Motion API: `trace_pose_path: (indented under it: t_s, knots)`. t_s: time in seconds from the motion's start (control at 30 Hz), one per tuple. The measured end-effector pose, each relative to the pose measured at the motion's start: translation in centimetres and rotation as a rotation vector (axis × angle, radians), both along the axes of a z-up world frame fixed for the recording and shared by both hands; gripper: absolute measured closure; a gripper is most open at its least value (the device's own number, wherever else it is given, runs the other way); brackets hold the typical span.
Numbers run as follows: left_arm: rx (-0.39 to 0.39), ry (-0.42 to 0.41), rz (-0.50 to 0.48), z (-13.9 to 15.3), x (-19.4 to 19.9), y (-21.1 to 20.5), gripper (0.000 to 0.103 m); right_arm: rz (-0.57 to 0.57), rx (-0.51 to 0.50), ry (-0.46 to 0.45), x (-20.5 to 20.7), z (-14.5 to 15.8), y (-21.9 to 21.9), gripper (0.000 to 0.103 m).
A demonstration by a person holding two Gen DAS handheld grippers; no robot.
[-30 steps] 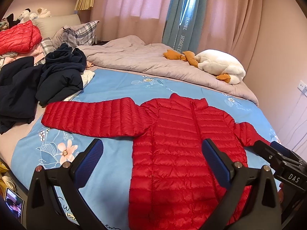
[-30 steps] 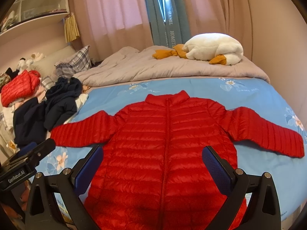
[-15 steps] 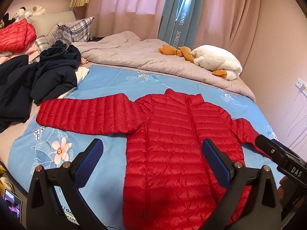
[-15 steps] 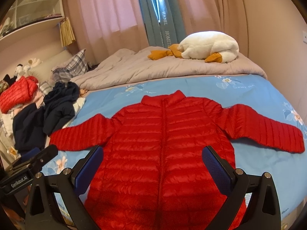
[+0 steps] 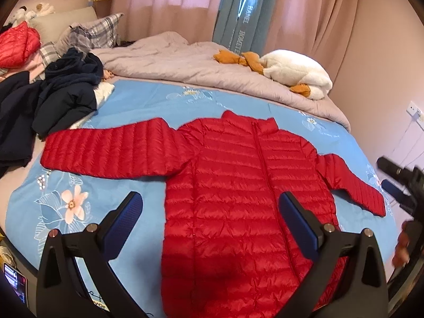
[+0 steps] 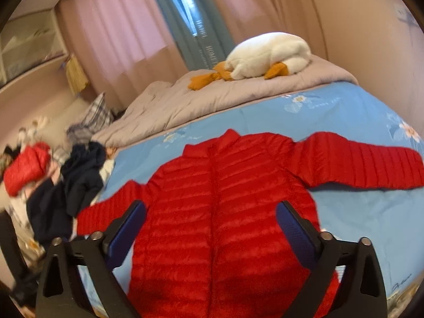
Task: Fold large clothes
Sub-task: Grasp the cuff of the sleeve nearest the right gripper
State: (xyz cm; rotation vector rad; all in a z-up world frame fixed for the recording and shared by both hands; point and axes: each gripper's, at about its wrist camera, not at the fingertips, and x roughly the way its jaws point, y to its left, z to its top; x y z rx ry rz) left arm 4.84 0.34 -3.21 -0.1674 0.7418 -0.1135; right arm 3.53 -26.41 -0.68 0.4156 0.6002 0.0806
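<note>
Since the earlier frame, the left-wrist view shows the right tongs [image 5: 397, 188] farther out at the frame's right edge, and more of the red jacket's [image 5: 246, 185] right sleeve is exposed. Left tongs [image 5: 212, 228] stand released, with both blue pads above the jacket's lower body and nothing between them. Jacket lies flat, front up, zipped, on the blue floral bedsheet [image 5: 137, 100], both sleeves spread outward. Dark clothes [image 5: 66, 92] are heaped just beyond the jacket's left cuff; a grey quilt [image 5: 185, 69] and a white plush goose [image 5: 296, 74] lie past the jacket's collar. A second red jacket [image 5: 18, 42] rests far beyond the dark heap.

Right-wrist view: the scene now appears rolled and blurred compared with the earlier frame. Right tongs [image 6: 210, 228] are wide apart, having just closed slightly, and nothing is gripped; the jacket [image 6: 225, 212] lies below them. Its right sleeve [image 6: 365, 164] stretches toward the frame's right edge. Dark clothes [image 6: 79, 180] lie beside the jacket's left sleeve, goose [image 6: 267, 53] beyond the collar.
</note>
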Motion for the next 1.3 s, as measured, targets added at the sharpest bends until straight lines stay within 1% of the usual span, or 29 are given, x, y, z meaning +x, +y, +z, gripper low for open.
trace_pose_path:
  t_s: [0.03,0.1,0.13,0.2,0.27,0.37,0.4,0.47,0.5,0.53,0.57,0.6,0.67,0.77,0.83,0.97,1.0,1.03,1.07,1.1,1.17,1.2,1.23,1.3]
  knots:
    - [-0.009,0.008,-0.004,-0.3,0.2,-0.1,0.0,-0.031,0.015,-0.002,0.2,-0.1,-1.3,0.007]
    - [-0.016,0.042,-0.01,-1.3,0.9,-0.4,0.0,-0.093,0.043,0.005,0.6,-0.3,-3.5,0.012]
    - [-0.021,0.057,-0.017,-2.0,1.3,-0.5,0.0,-0.12,0.055,0.013,0.9,-0.5,-4.6,0.012]
    - [-0.024,0.08,-0.023,-3.2,2.0,-0.8,0.001,-0.211,0.082,0.044,1.6,-1.3,-7.7,0.014]
    - [-0.028,0.108,-0.019,-4.8,2.8,-1.0,0.001,-0.319,0.108,0.078,2.2,-2.5,-11.1,0.019]
    - [-0.021,0.155,-0.007,-7.0,3.6,-1.3,0.002,-0.477,0.196,0.154,3.0,-5.9,-17.1,0.024]
    - [-0.021,0.174,-0.008,-7.8,3.9,-1.4,0.003,-0.521,0.231,0.182,3.1,-7.1,-18.9,0.028]
    - [-0.026,0.222,-0.011,-9.2,4.3,-1.5,0.004,-0.592,0.298,0.224,3.3,-9.9,-22.1,0.032]
    - [-0.033,0.243,-0.01,-9.7,4.5,-1.5,0.004,-0.614,0.317,0.243,3.4,-10.8,-23.0,0.032]
    - [-0.039,0.258,-0.007,-10.1,4.6,-1.5,0.004,-0.661,0.345,0.273,3.3,-12.4,-24.4,0.033]
    - [-0.04,0.271,-0.005,-10.5,4.8,-1.5,0.004,-0.682,0.362,0.282,3.1,-13.2,-25.1,0.033]
    - [-0.038,0.275,-0.003,-10.7,4.9,-1.5,0.004,-0.717,0.384,0.308,2.9,-14.5,-26.1,0.035]
    - [-0.03,0.274,0.007,-10.8,4.9,-1.3,0.004,-0.765,0.403,0.332,2.3,-16.1,-27.2,0.036]
    - [-0.03,0.272,0.015,-10.9,5.2,-1.2,0.004,-0.791,0.464,0.32,1.4,-17.8,-28.7,0.036]
    - [-0.042,0.273,0.016,-10.9,5.4,-1.0,0.004,-0.797,0.494,0.297,1.4,-18.0,-29.0,0.037]
    - [-0.05,0.268,0.025,-10.7,5.4,-0.9,0.004,-0.807,0.532,0.248,2.1,-18.2,-30.3,0.046]
    - [-0.051,0.264,0.028,-10.6,5.4,-0.9,0.004,-0.812,0.541,0.24,1.9,-18.5,-30.8,0.052]
    - [-0.051,0.261,0.031,-10.5,5.4,-0.9,0.004,-0.818,0.544,0.238,1.9,-18.6,-31.1,0.056]
    - [-0.052,0.257,0.033,-10.2,5.4,-0.8,0.004,-0.824,0.542,0.231,1.9,-18.7,-31.4,0.065]
    - [-0.051,0.248,0.036,-9.9,5.3,-0.7,0.004,-0.827,0.539,0.231,2.0,-18.8,-31.7,0.078]
    - [-0.047,0.227,0.041,-9.1,5.3,-0.4,0.004,-0.824,0.524,0.229,1.8,-18.4,-31.8,0.092]
    - [-0.046,0.214,0.047,-8.6,5.3,-0.2,0.004,-0.819,0.509,0.223,1.8,-18.0,-31.8,0.095]
    - [-0.047,0.201,0.054,-8.1,5.3,0.1,0.004,-0.816,0.482,0.21,1.7,-17.3,-31.6,0.097]
    - [-0.056,0.177,0.068,-7.2,5.2,0.5,0.004,-0.812,0.4,0.181,1.8,-15.1,-31.3,0.098]
